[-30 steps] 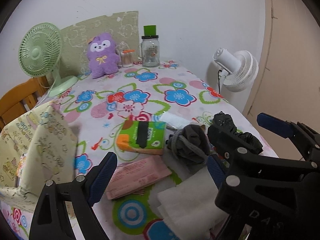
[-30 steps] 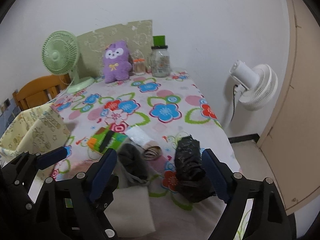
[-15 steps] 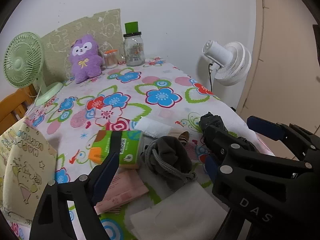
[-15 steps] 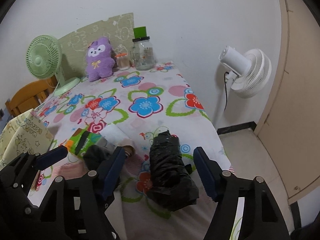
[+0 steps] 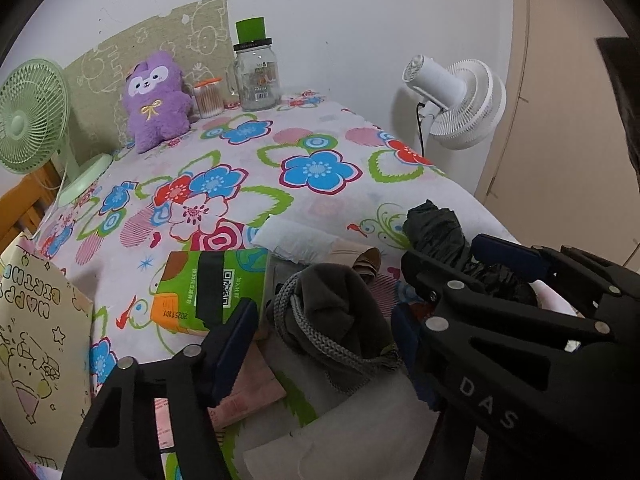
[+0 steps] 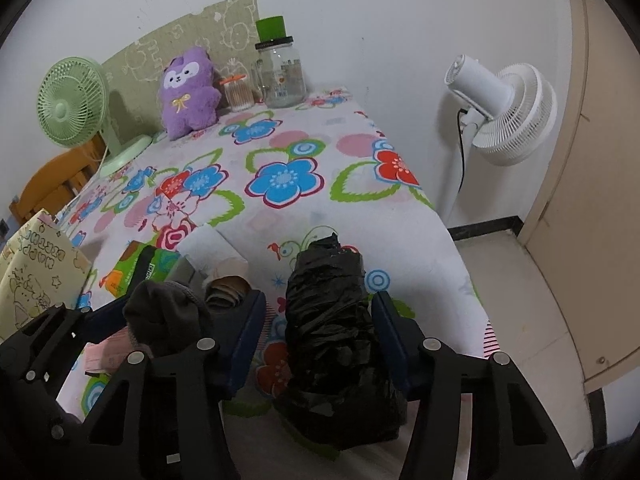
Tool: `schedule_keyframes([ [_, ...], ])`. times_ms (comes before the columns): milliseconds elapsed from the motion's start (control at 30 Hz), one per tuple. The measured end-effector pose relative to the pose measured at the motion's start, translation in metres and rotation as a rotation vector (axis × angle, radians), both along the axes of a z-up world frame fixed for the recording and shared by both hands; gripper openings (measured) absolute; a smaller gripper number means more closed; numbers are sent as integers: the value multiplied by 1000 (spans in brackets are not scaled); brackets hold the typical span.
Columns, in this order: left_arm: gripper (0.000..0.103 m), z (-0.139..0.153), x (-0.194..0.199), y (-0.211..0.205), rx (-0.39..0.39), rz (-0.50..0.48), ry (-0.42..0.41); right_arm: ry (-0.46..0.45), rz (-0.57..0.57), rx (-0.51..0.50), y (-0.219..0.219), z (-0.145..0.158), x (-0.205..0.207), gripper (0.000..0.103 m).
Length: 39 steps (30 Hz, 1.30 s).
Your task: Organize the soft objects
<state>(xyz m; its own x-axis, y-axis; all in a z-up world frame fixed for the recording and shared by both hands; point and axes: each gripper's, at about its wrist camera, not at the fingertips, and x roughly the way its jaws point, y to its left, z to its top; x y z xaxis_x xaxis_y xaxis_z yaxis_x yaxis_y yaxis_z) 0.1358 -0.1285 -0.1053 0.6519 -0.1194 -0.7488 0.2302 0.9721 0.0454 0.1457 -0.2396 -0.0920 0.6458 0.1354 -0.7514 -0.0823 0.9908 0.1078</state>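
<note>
On the flowered tablecloth (image 5: 320, 168) a grey rolled cloth with a cord (image 5: 332, 320) lies between the pads of my left gripper (image 5: 320, 338). Its jaws are closing, and a gap shows at the left pad. A crumpled black plastic bundle (image 6: 332, 332) lies between the pads of my right gripper (image 6: 318, 340). Those jaws are closing too, with a gap at the left pad. In the left wrist view the black bundle (image 5: 440, 236) sits behind the right gripper's blue pad. A purple plush toy (image 5: 156, 100) stands at the far end.
A green tissue pack (image 5: 208, 284), a pink packet (image 5: 248, 392), a white cloth (image 5: 340, 440), a white pad (image 5: 296, 240) and a beige sock (image 5: 364, 260) crowd the near table. A paper gift bag (image 5: 32, 352) stands left. Green fan (image 5: 28, 120), glass jar (image 5: 258, 76) and white floor fan (image 6: 504, 112) lie beyond.
Both grippers came forward and down over the table. Their jaws narrowed, the left around the grey cloth, the right around the black bundle.
</note>
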Motion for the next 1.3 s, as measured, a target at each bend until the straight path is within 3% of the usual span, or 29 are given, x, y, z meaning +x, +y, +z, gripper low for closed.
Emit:
schedule_keyframes([
  [333, 55, -1, -4, -5, 36, -22, -15, 16, 21, 3, 6, -2, 2, 44],
  [833, 47, 12, -18, 2, -13, -34, -43, -34, 30, 6, 12, 19, -18, 43],
  [1300, 45, 37, -38, 14, -30, -23, -110, -101, 45, 6, 26, 49, -43, 43],
])
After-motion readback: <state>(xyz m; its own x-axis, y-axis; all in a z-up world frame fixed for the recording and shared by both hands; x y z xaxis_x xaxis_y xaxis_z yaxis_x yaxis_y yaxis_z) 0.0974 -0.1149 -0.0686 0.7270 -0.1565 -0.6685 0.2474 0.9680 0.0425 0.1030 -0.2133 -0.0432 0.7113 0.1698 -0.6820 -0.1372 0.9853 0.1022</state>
